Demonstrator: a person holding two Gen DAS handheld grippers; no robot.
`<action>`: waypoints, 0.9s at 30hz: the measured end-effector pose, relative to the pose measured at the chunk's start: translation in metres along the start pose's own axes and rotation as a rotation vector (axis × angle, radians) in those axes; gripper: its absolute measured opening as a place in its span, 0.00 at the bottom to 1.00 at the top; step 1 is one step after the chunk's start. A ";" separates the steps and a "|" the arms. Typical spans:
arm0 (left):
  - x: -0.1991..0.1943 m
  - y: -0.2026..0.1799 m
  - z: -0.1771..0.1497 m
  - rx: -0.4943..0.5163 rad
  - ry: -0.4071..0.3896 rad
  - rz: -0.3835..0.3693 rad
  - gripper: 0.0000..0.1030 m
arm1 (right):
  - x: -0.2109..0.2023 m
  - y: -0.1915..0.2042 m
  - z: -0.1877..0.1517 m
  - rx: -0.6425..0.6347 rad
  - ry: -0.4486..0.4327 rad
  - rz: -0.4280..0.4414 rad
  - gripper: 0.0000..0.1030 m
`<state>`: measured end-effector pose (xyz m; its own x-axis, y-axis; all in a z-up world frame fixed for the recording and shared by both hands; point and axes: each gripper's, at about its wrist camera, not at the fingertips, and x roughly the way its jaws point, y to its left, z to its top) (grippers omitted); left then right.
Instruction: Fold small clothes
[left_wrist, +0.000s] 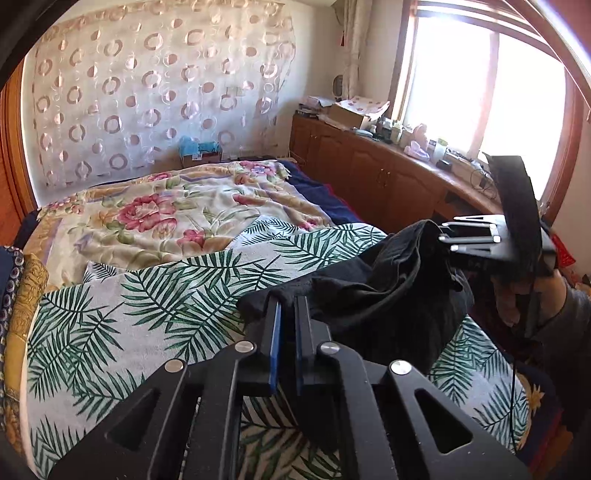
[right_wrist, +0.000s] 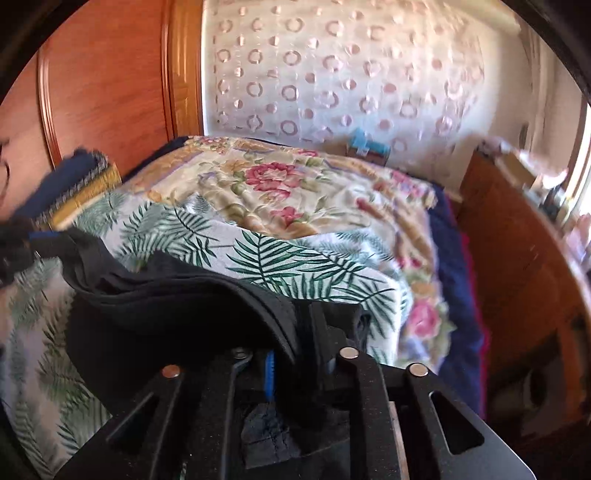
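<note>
A small black garment (left_wrist: 388, 291) hangs stretched between both grippers above the palm-leaf cloth (left_wrist: 129, 314) on the bed. My left gripper (left_wrist: 288, 299) is shut on its left edge. My right gripper (left_wrist: 443, 240) holds the other end at the right, a little higher. In the right wrist view the garment (right_wrist: 177, 306) drapes over my right gripper (right_wrist: 295, 332), whose fingers are shut on it and mostly hidden by the fabric. The left gripper (right_wrist: 22, 243) shows blurred at the far left.
A floral quilt (left_wrist: 166, 206) covers the far part of the bed. Folded dark and yellow fabric (right_wrist: 74, 184) lies at the bed's left edge. A wooden cabinet (left_wrist: 369, 166) with clutter runs under the window on the right. A curtain hangs behind.
</note>
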<state>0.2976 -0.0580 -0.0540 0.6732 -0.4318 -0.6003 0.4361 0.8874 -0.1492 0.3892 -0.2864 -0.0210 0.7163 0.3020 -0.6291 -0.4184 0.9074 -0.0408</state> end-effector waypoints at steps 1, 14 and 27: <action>0.000 0.000 0.000 0.000 -0.005 -0.007 0.33 | -0.001 -0.005 0.001 0.027 -0.002 0.024 0.20; 0.016 -0.003 -0.013 0.018 0.060 -0.025 0.60 | -0.010 -0.031 0.018 0.080 -0.034 -0.207 0.50; 0.043 0.006 -0.014 0.003 0.136 -0.019 0.60 | -0.044 -0.031 -0.041 0.104 0.040 -0.114 0.50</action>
<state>0.3203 -0.0687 -0.0919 0.5774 -0.4226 -0.6986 0.4501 0.8786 -0.1595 0.3477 -0.3400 -0.0243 0.7321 0.1854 -0.6555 -0.2743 0.9610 -0.0346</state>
